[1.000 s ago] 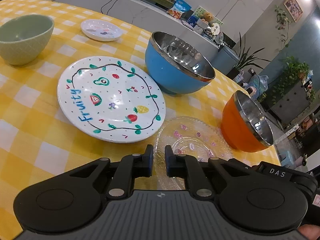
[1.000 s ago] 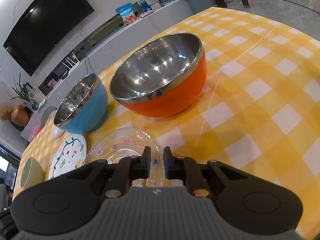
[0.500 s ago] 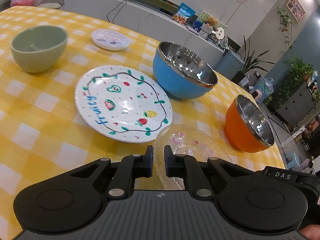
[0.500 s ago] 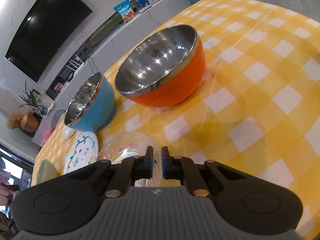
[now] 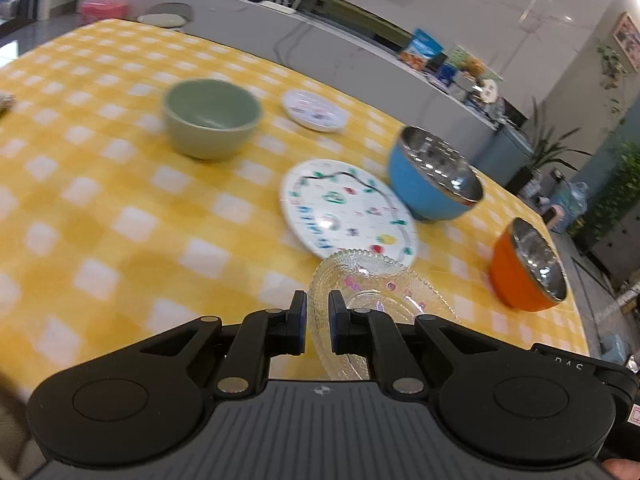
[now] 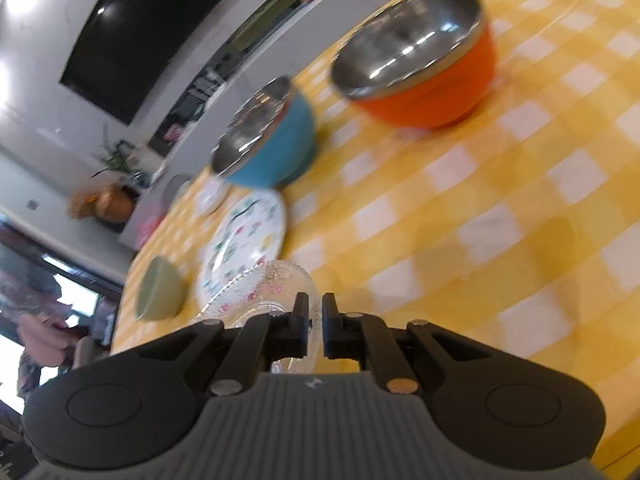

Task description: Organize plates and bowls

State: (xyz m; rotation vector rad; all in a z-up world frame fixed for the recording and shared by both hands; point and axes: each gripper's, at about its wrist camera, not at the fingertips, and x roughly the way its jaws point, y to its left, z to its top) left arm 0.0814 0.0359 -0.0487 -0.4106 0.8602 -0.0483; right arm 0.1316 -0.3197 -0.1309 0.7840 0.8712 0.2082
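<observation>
Plates and bowls are spread over the yellow-and-white checked desk (image 5: 120,208), and one of them has just left it: the clear, ridged glass plate with small pink flowers (image 5: 372,292), which lay flat on the cloth a second ago, now hangs tilted off the surface, its far rim overlapping the large white plate painted with fruit (image 5: 348,208). Both tongs grip it. The left tongs (image 5: 318,324) are pinched narrow on the plate's left rim, as before; the right tongs (image 6: 315,328), a little apart a second ago, have drawn in tight on the opposite rim. Both views have also swung up and away, so the pale green ceramic bowl (image 5: 212,122) and the small white saucer (image 5: 314,111) now show farther back.

By my reading, the grasp is done and the carry has begun, most likely to stack the glass plate onto the fruit plate. The blue steel-lined bowl (image 5: 434,184) and the orange steel-lined bowl (image 5: 528,266) stand untouched and well apart, so nesting the bowls seems yet to come.
</observation>
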